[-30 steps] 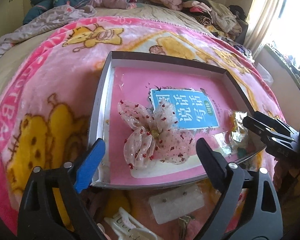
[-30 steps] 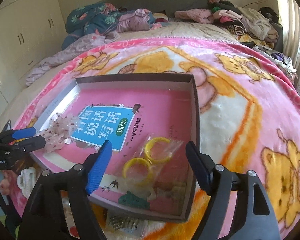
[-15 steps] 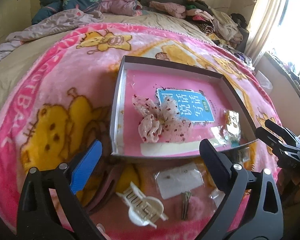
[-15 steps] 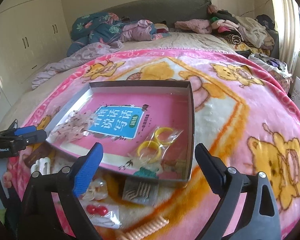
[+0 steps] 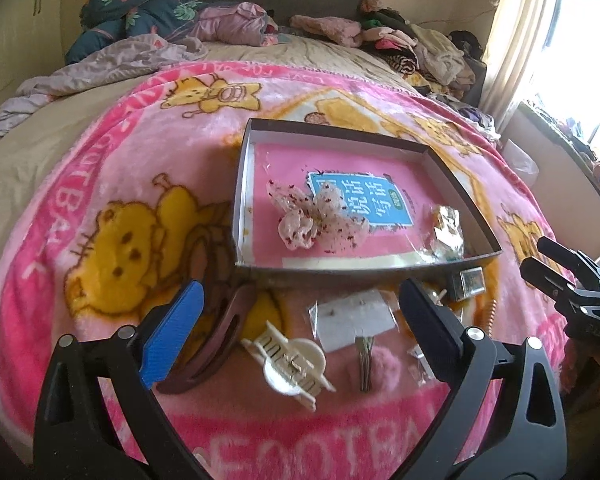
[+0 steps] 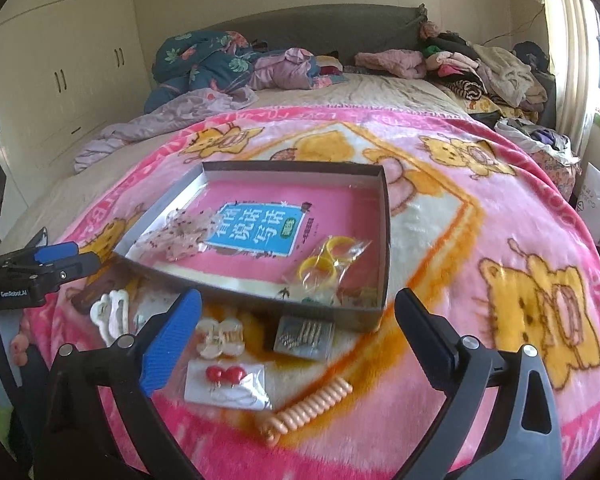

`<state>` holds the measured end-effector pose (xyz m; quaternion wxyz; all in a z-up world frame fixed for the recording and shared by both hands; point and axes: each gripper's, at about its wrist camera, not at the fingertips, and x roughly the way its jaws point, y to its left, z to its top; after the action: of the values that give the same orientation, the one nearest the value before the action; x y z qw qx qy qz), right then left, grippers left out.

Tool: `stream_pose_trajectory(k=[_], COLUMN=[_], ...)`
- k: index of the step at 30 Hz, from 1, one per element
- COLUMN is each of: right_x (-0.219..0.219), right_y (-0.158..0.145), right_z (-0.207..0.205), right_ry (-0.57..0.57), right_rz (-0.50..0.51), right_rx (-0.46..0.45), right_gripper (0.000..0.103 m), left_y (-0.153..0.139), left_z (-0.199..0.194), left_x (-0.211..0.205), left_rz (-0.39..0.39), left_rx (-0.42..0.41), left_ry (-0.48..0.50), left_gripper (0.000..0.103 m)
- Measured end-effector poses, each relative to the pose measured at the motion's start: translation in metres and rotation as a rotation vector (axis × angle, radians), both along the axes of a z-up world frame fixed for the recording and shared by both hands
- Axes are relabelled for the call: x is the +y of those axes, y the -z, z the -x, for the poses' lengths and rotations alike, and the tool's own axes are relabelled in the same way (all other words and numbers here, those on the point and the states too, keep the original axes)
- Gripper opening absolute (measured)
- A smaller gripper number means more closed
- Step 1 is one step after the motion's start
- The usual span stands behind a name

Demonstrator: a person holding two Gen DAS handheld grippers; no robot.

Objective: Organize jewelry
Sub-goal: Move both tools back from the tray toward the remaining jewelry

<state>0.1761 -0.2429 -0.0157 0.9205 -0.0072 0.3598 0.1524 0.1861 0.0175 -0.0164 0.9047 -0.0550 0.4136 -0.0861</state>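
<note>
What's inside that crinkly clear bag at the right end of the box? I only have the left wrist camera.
Observer: The right wrist view shows yellow rings in that bag, which lies inside the box.
Operator: Anything on the blanket that my gripper finger hides?
Observer: Yes, a clear packet with two red beads lies in front of the box.
Operator: Anything else near it?
Observer: A peach spiral hair tie lies just to the right of that packet, outside the box.
</note>
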Motion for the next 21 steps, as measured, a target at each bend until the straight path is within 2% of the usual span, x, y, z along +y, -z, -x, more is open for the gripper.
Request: stream_pose_trajectory(k=[21], right_x=[0.015], right_y=[0.012], right_z=[0.047], right_ry=[-0.046], right_rz=[-0.006], right_rx=[0.038], right_gripper=[0.095], left_y=[0.012], left_z=[0.047], left_x=[0.011], left_rz=[-0.025], left_rx=[0.008], left_ry=[0.008], left_gripper=[0.09])
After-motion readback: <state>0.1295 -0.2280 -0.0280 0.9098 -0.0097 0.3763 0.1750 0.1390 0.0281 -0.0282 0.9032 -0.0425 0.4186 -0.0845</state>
